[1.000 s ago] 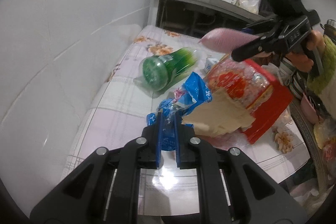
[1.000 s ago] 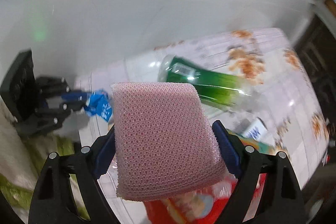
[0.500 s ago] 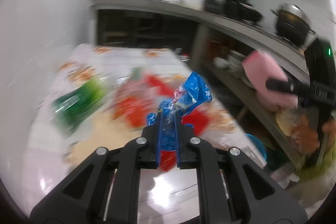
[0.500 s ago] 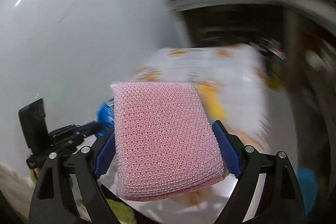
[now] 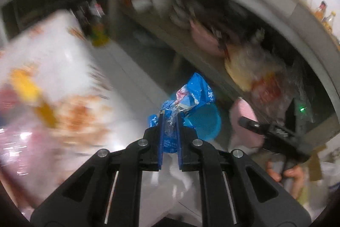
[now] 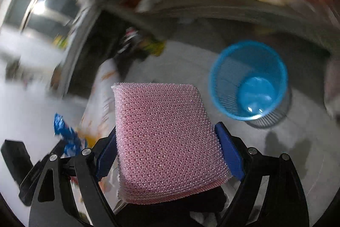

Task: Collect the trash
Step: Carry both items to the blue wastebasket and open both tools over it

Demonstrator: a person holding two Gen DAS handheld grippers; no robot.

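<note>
My left gripper is shut on a crumpled blue plastic wrapper, held in the air beyond the table edge. My right gripper is shut on a pink mesh sponge. A blue mesh waste bin stands on the grey floor, ahead and right of the sponge; it also shows in the left wrist view just behind the wrapper. The right gripper with the sponge shows right of the bin in the left wrist view. The wrapper shows at lower left in the right wrist view.
The table with its floral cloth lies to the left, blurred. A grey shelf unit with bowls and bags runs across the back and right. Bottles stand on the floor by the shelf.
Both grippers have swung right, away from the table and its bottle and red box, toward the floor. The blue bin has come into view. Both still hold their items.
</note>
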